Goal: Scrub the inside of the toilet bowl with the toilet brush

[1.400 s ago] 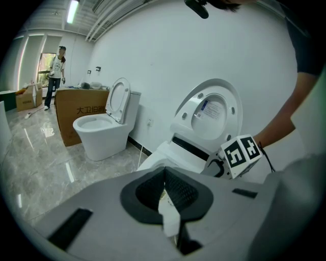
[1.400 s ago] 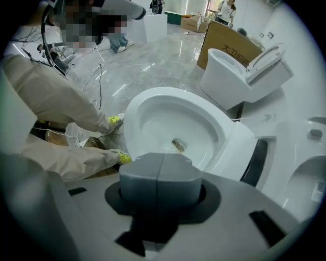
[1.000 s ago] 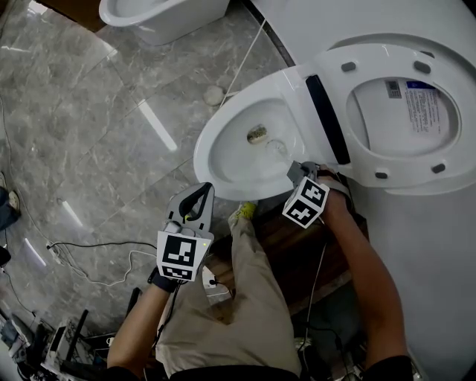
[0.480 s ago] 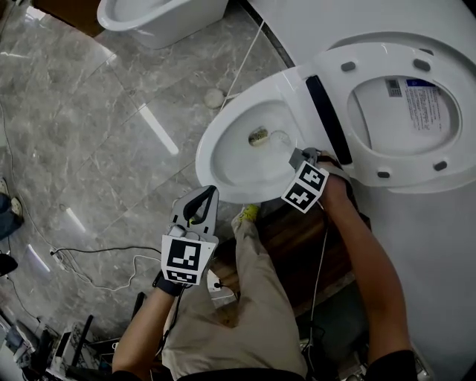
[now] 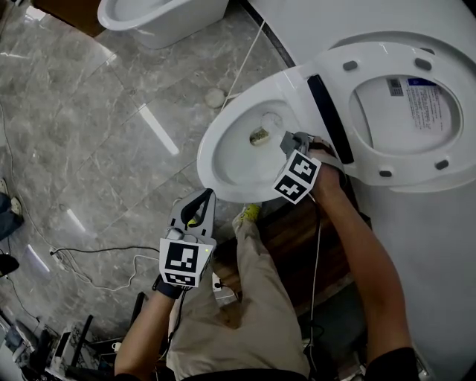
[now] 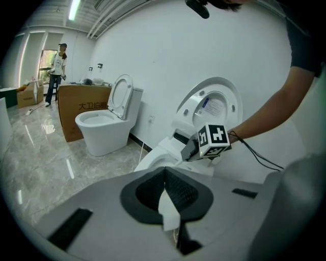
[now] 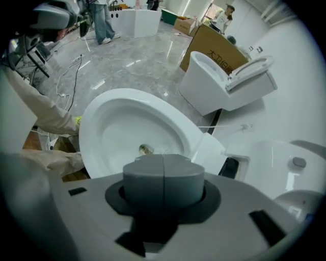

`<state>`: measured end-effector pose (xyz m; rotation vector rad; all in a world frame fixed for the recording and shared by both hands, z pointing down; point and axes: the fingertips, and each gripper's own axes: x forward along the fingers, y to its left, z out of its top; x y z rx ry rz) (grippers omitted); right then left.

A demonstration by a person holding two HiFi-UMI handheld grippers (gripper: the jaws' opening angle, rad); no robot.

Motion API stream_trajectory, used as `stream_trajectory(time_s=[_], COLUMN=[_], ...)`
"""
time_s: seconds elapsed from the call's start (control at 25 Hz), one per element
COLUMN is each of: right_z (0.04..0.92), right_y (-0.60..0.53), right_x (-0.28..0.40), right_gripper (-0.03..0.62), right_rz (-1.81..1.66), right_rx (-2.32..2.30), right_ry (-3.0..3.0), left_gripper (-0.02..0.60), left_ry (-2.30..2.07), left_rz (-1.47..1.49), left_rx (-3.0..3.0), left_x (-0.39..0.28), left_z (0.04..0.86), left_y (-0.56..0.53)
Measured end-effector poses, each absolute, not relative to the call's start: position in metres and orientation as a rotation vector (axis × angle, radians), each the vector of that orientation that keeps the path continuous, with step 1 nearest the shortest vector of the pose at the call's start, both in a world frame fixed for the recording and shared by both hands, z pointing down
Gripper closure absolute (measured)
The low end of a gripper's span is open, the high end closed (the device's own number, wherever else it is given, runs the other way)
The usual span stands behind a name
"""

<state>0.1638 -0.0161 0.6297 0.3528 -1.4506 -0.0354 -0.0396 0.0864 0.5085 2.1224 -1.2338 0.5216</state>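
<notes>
The white toilet bowl (image 5: pixel 216 160) stands open, its seat and lid (image 5: pixel 401 111) raised to the right. My right gripper (image 5: pixel 285 140) reaches over the bowl's near right rim, jaws closed. Just ahead of its tip a pale round brush head (image 5: pixel 271 119) sits inside the bowl near the brownish drain (image 5: pixel 258 135). In the right gripper view the closed jaws (image 7: pixel 163 176) hide the brush, and the bowl (image 7: pixel 102 117) lies below. My left gripper (image 5: pixel 204 195) hangs shut outside the bowl, by my knee. A white sliver shows between its pads (image 6: pixel 178 191).
A second toilet (image 5: pixel 160 15) stands on the marble floor at the back left, next to a cardboard box (image 6: pixel 76 109). Cables (image 5: pixel 97 253) trail over the floor at the left. My leg (image 5: pixel 253 298) and a dark wooden platform (image 5: pixel 297 238) are below the bowl. A person (image 6: pixel 56 66) stands far off.
My right gripper has moved up and left along the bowl's rim, carrying the brush head further back past the drain. The left gripper has barely shifted.
</notes>
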Motion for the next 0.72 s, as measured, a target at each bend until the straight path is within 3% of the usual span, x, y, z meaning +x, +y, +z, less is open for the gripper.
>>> stream_trajectory(time_s=[0.48, 0.72], right_z=[0.627, 0.647], right_y=[0.028, 0.026], right_x=[0.109, 0.153], right_gripper=[0.448, 0.448], right_rz=[-0.077, -0.071], right_rx=[0.109, 0.250], right_ry=[-1.665, -1.513], left_gripper=[0.571, 0.571], left_ry=[-1.311, -1.325], left_rz=[0.494, 0.502], left_rx=[2.065, 2.060], left_x=[-0.060, -0.066], left_z=[0.510, 0.513], left_y=[0.087, 0.086])
